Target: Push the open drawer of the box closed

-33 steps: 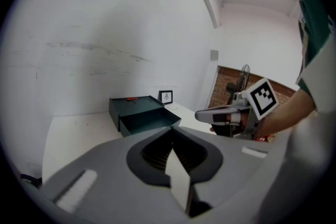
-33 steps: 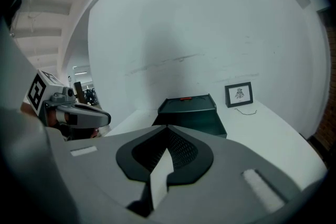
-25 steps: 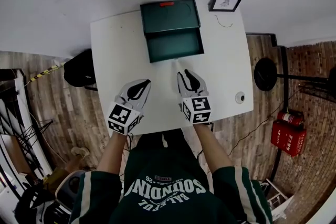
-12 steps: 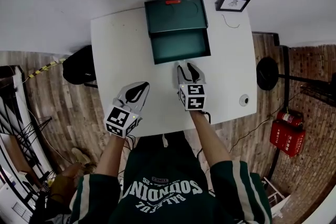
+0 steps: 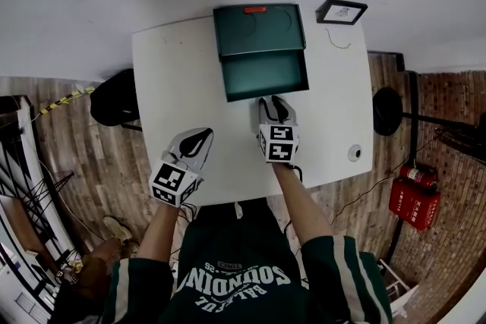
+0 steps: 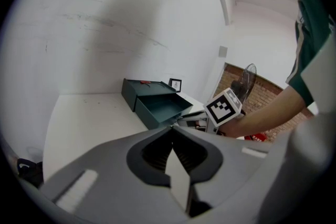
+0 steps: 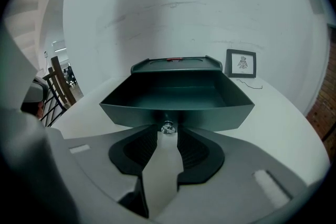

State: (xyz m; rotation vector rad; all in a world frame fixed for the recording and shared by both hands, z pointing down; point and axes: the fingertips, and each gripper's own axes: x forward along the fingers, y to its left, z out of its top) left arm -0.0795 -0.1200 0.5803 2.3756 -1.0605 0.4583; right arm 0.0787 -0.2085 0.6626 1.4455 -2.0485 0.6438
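**Desk:** Item 1, the box. Where is it?

**Operator:** I have 1 dark green box at the far edge of the white table, with a red strip on its top. Its drawer is pulled out toward me and stands open.

**Desk:** Item 2, the right gripper?

**Operator:** My right gripper points at the drawer front, tips just beside it. The jaws stand apart — they have just been opening wide, then eased in a touch. The drawer's small clear knob sits at the tips, in the gap between the 2 jaws. I can't tell whether either jaw touches it.

**Desk:** Item 3, the left?

**Operator:** My left gripper hangs over bare table, nearer me and to the left of the drawer, apart from it. Its jaws are closed tip to tip, with nothing in them.

**Desk:** Sundries?

**Operator:** On the table there is 1 small framed picture at the far right corner, a thin loose wire just beside it, and 1 small round object near the right edge. Off the table to the right there is 1 red fire extinguisher.
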